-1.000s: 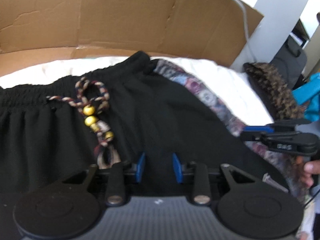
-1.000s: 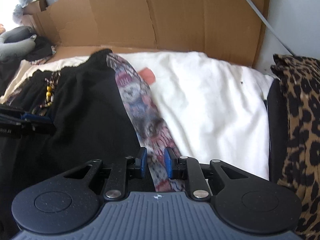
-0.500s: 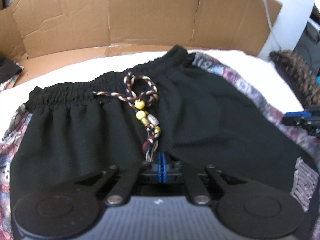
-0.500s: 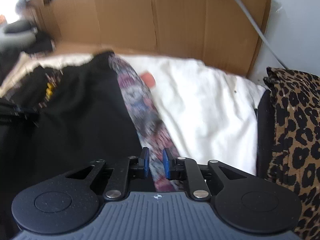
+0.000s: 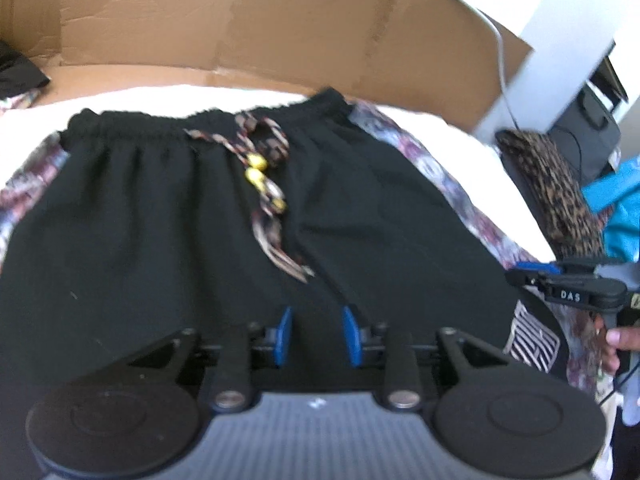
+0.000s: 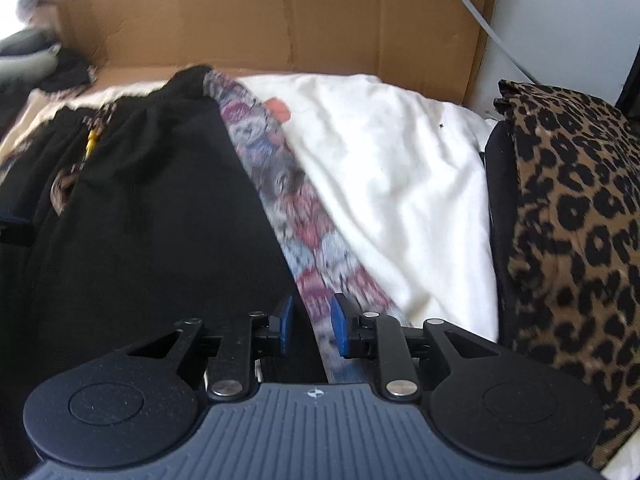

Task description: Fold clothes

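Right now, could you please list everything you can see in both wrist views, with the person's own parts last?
Black shorts with patterned side stripes: one, black, laid flat on the sheet, waistband away from the cameras.
Braided drawstring with yellow beads: one, brown and yellow, on the shorts' front below the waistband.
White sheet: one, white, under the shorts.
Brown cardboard panel: one, brown, standing behind the sheet.
Leopard-print fabric: one, tan and black, right of the sheet.
Left gripper: one, black with blue pads, open over the shorts' lower front.
Right gripper: one, black with blue pads, open at the shorts' right stripe.
Hand: one, holding the right gripper.
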### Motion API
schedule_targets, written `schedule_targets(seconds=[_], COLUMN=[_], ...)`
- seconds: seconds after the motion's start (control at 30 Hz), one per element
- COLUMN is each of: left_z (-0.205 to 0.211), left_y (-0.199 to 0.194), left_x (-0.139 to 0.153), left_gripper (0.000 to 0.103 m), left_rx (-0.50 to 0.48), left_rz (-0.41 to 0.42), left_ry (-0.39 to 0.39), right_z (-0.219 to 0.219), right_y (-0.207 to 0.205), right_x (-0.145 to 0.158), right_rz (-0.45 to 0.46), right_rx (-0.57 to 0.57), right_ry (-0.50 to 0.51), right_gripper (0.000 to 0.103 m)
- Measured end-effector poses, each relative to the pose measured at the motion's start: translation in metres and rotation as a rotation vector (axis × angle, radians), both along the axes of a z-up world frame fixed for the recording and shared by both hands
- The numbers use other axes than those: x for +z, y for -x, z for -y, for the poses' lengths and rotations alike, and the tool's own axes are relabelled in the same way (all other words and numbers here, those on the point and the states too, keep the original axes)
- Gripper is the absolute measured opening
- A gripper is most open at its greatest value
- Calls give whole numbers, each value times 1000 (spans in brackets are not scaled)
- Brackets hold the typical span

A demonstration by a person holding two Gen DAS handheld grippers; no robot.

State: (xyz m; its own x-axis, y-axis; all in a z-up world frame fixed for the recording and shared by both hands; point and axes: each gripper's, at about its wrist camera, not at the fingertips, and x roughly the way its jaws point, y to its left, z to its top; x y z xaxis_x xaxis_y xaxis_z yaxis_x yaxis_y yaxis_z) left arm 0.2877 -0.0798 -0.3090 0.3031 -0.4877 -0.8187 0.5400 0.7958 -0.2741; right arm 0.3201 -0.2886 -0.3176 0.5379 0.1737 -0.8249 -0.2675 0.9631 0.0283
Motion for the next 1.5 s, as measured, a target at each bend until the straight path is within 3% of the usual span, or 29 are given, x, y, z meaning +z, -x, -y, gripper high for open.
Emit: schedule_targets(seconds=[0.23,0.3,0.4,0.6,0.8,1.03,1.23,1.4,1.5], left_z=[14,10,-4,-39,-81,-126,-149,-167,-178], left_y=[33,38,42,35,15,-16,-38,-45,-38], left_x=[-9,-4,12,28,29,25,21,12,7], left_gripper=[33,33,35,41,40,40,40,28,27], left_rx=[-90,-84,-46,71,173,338,405,446,434], left_rz=[-15,-11,11,50,114,180,188,136,113], left_ry=[-114,-136,-118,-101,-133,-200,-245,-282,-291], right_z=[17,20,21,7,-11,-22,-22,-24,-27], right_y=[20,23,33,44,52,57,56,53,56], right_x=[9,18,36,40,28,19,17,13,11], right_rz=[-28,-21,33,50,5,17,35,-23,-28], right_rx=[-63,-81,-95,-64,3,26,6,15,36], right_ry=[17,0,-49,-117,-124,-77,-50,-70,-53], right_gripper=[29,38,52,52,52,52,52,52,52])
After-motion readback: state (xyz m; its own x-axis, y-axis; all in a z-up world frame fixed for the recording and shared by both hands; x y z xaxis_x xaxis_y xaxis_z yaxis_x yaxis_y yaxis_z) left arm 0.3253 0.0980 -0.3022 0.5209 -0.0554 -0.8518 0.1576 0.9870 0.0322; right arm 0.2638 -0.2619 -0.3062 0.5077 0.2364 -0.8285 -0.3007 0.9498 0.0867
